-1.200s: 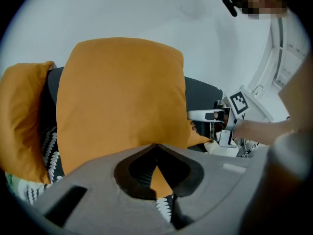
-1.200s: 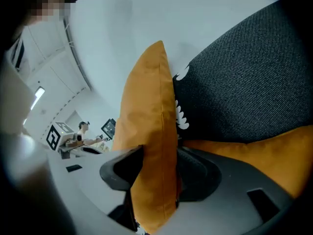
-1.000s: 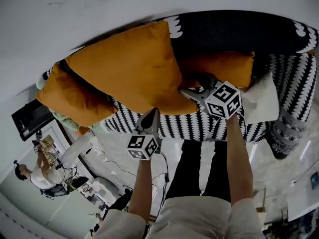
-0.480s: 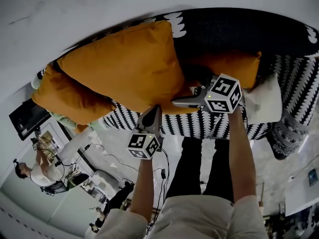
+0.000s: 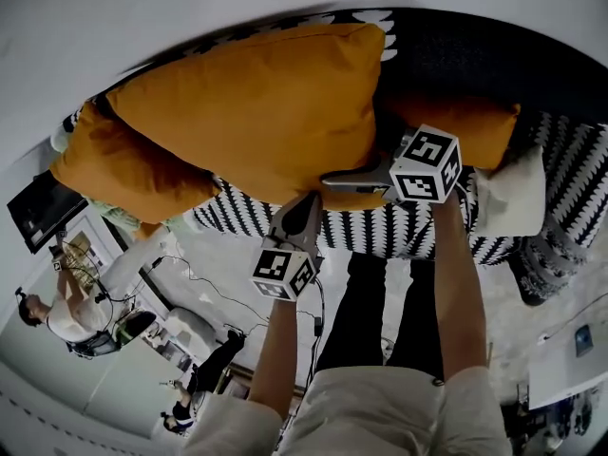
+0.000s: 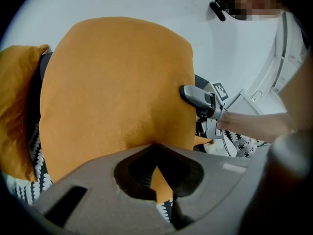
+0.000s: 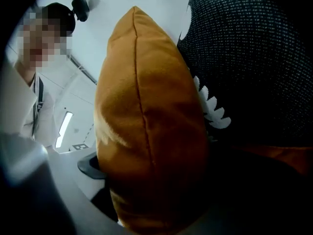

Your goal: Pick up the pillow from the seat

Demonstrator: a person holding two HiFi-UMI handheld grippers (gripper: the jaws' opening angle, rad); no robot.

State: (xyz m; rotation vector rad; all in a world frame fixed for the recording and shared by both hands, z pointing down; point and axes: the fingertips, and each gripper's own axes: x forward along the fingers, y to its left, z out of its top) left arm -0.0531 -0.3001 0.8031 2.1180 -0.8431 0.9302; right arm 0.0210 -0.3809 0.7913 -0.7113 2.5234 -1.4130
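A plain white wall (image 5: 190,8) rises behind the seat (image 5: 570,160), whose black cover bears white zigzag marks. The floor (image 5: 237,266) below is pale grey. A dark screen (image 5: 38,221) stands at the left edge. A strip light (image 7: 63,124) glows white.

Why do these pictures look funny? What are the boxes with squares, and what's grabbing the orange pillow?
A person holds two grabbing tools, the left gripper and right gripper; the boxes with squares are part of them. One picture comes from a camera on the person's head, looking down; the other two from cameras on the grippers. The left one pinches the big orange pillow by its edge, over the black-and-white sofa. The right one has the pillow between its jaws, which are opening. A second pillow lies on the sofa.
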